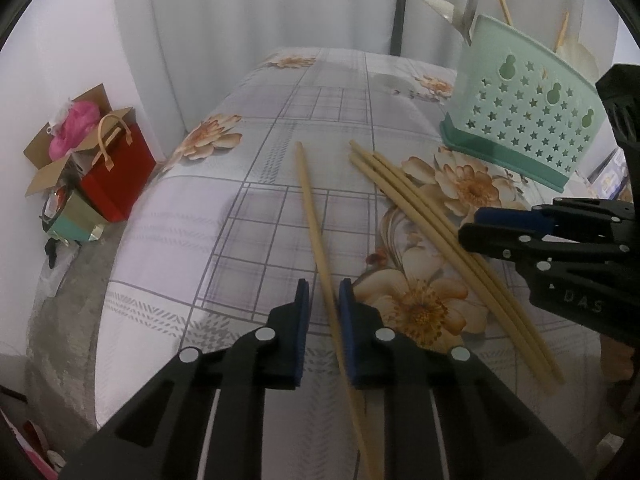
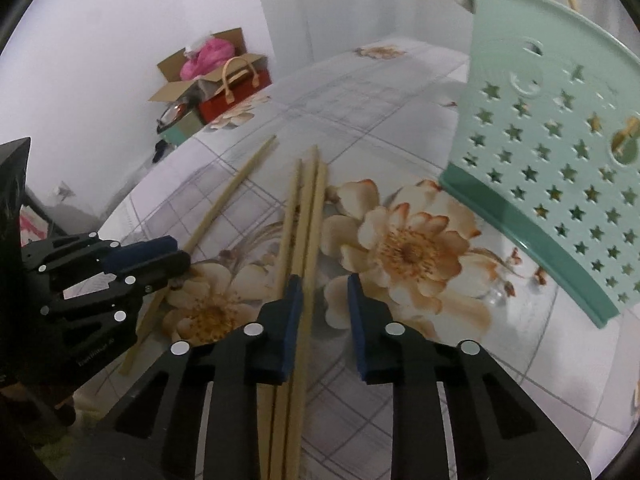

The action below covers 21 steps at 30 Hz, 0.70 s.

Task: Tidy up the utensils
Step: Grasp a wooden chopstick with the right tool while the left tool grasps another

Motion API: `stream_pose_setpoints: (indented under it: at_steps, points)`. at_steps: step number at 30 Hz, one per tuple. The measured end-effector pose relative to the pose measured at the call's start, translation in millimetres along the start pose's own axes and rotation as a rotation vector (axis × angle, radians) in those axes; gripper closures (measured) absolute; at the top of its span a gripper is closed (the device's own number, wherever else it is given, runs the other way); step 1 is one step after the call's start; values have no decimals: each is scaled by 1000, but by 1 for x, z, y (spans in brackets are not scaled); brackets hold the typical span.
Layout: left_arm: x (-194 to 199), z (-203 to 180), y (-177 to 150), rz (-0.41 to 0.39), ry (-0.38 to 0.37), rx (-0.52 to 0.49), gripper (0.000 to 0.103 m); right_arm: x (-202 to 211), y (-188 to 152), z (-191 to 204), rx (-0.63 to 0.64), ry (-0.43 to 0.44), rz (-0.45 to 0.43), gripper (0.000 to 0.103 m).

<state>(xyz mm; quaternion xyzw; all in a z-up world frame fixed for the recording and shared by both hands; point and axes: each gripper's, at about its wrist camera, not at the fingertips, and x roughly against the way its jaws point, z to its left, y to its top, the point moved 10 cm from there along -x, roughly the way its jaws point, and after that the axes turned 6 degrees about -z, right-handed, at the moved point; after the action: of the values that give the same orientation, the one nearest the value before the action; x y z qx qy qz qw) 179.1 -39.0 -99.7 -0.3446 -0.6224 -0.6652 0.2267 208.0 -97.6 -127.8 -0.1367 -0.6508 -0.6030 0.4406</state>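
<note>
The left gripper [image 1: 324, 292] brackets a single pale bamboo chopstick [image 1: 310, 196] mid-table on the floral tablecloth [image 1: 256, 216], its narrowed jaws not visibly pinching; the right gripper [image 2: 322, 292] likewise straddles the three-chopstick bundle [image 2: 306, 208]. Squeeze firmly before lifting toward the mint star-perforated plastic caddy [image 2: 560, 168] near the far-right corner.

four loose chopsticks [image 1: 420, 216], one green utensil holder [image 1: 524, 120], two tools [image 1: 324, 296].

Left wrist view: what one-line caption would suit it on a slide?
Left gripper straddling a single chopstick on a floral tablecloth, three more chopsticks and a green utensil holder nearby.
</note>
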Motion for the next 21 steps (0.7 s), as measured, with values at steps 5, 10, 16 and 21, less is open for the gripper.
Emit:
stream_pose_setpoints:
  at_steps: [5, 10, 16, 21]
  points:
    - [0, 3, 0, -8, -7, 11, 93, -7, 4, 4, 23, -5, 7, 94]
    - [-1, 5, 0, -15, -16, 20, 95, -13, 4, 5, 30, -13, 22, 99]
    - [6, 4, -7, 6, -46, 39, 96, -10, -1, 5, 38, -18, 24, 99]
    - [20, 4, -25, 65, -117, 93, 96, 11, -24, -11, 1, -32, 57, 99]
